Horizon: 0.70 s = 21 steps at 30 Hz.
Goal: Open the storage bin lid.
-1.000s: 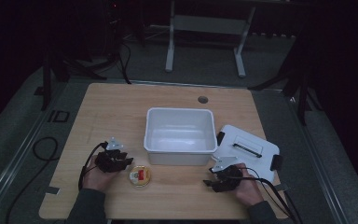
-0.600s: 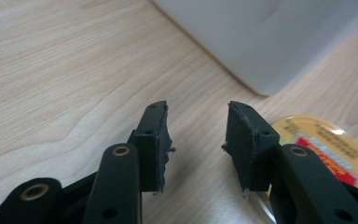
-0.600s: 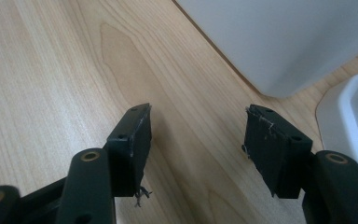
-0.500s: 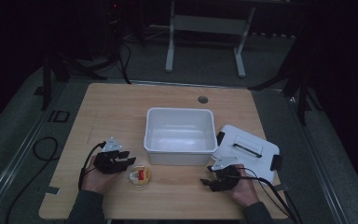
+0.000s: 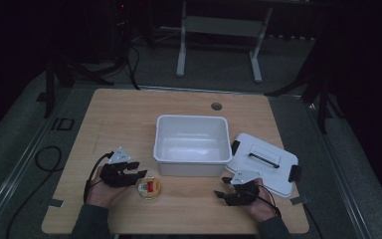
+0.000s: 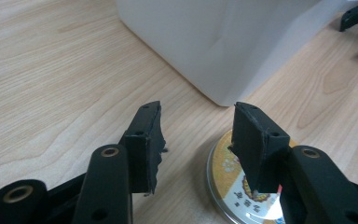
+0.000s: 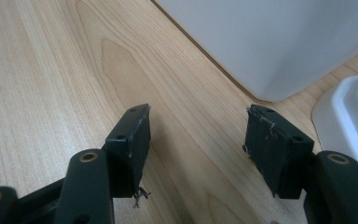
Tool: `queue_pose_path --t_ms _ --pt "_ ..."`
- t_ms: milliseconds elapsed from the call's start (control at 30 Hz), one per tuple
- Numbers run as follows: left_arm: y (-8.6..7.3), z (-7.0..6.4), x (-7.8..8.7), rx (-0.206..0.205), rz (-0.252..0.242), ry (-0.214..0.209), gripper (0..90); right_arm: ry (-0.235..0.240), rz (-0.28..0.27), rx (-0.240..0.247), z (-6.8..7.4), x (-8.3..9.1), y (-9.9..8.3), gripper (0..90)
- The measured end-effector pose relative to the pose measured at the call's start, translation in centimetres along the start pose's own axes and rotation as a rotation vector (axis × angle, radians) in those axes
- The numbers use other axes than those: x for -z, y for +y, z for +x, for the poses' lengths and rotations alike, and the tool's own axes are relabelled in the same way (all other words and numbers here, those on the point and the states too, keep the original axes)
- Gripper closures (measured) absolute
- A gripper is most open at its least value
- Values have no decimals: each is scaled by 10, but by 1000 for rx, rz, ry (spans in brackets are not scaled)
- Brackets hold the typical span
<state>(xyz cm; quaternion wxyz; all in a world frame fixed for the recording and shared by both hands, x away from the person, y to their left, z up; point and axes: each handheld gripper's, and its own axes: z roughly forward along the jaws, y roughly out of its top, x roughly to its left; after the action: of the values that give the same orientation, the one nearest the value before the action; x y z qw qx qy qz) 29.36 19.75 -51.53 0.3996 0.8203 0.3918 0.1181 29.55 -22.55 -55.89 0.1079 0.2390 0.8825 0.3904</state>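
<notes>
The left hand-held gripper (image 5: 138, 174) is sitting with its jaws open right beside the little round tin (image 5: 148, 187), which is lying flat on the worktop (image 5: 129, 114), much nearer than the open right hand-held gripper (image 5: 221, 189).

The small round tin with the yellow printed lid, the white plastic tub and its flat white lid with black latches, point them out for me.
Small round tin (image 5: 148, 187), high view, centre of its yellow printed lid.
White plastic tub (image 5: 192, 170), high view, near outer wall.
Flat white lid (image 5: 258, 149), high view, bare top surface above the handle.
</notes>
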Motion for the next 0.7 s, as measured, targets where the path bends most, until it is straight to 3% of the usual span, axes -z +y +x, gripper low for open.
queue_pose_path --t_ms 400,467,567,700 --pt "5 -11 8 -68 26 -44 420 -14 4 -9 0 0 0 361" --pt "5 -11 10 -77 22 -82 409 -14 4 -11 0 0 0 361" --pt "4 -12 9 -100 41 -82 388 -14 5 -12 0 0 0 360" --pt "4 -13 11 -115 31 -89 373 -16 5 -13 0 0 0 359"
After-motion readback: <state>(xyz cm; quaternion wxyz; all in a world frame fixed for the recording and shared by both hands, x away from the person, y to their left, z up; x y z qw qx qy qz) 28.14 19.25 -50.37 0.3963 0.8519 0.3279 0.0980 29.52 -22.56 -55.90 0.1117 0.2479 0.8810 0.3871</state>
